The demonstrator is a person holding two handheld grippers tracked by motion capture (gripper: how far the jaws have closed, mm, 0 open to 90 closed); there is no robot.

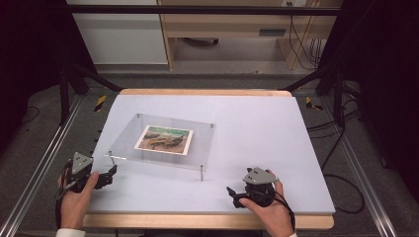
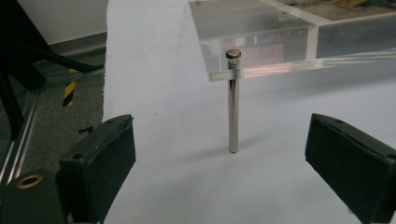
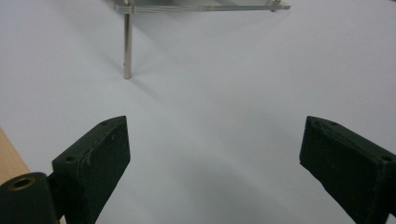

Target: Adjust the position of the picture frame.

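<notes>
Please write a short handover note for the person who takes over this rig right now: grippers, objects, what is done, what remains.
Left gripper: open, holding nothing, near the table's left edge, aimed at the near-left metal leg of the clear acrylic stand.
Right gripper: open, holding nothing, near the front edge, right of the stand.
The picture card lies flat at the middle of the stand, which rests on four legs on the white mat.
Done: nothing handled yet, judging by the layout.
Left: probably approaching the stand or card; all handling remains.
</notes>
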